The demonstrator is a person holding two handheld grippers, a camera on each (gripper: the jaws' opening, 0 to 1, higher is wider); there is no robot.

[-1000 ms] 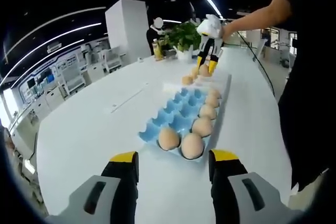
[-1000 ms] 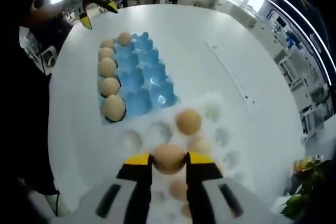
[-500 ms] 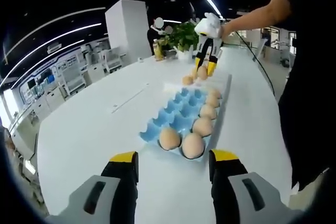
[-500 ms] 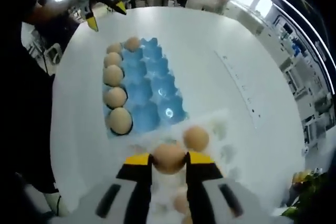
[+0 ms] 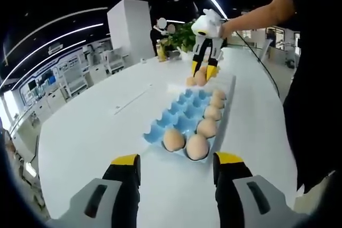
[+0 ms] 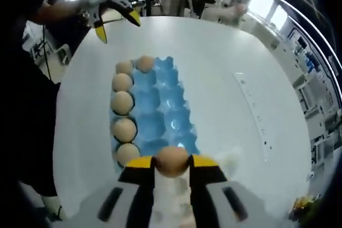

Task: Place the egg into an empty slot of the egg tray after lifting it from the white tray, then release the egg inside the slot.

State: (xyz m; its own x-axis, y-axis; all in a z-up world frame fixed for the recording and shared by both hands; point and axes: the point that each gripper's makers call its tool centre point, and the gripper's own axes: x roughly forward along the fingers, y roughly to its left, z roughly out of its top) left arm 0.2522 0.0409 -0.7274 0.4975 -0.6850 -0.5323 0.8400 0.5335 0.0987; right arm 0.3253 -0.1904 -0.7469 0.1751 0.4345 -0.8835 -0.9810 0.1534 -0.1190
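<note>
Right gripper view puts the right gripper (image 6: 171, 165) up close: its yellow-tipped jaws pinch a brown egg (image 6: 171, 160) across its middle, carried in the air above the near end of the blue egg tray (image 6: 160, 111). Just beyond, five eggs fill the tray's left column and a sixth (image 6: 145, 63) sits at the far end of the next column; the other blue slots look empty. A corner of the white tray (image 6: 231, 157) shows beside the jaws on the white desk (image 6: 214, 68).

Left gripper view shows the left gripper (image 5: 177, 165) held back over the desk, jaws spread and holding nothing, looking along the blue tray toward the right gripper with its egg.

To my eye the egg is light, smooth and brittle, so the pinch at its widest part should stay gentle; squeezing harder risks cracking it, looser lets it slip. Lowering it fully into a slot before opening seems wise.
</note>
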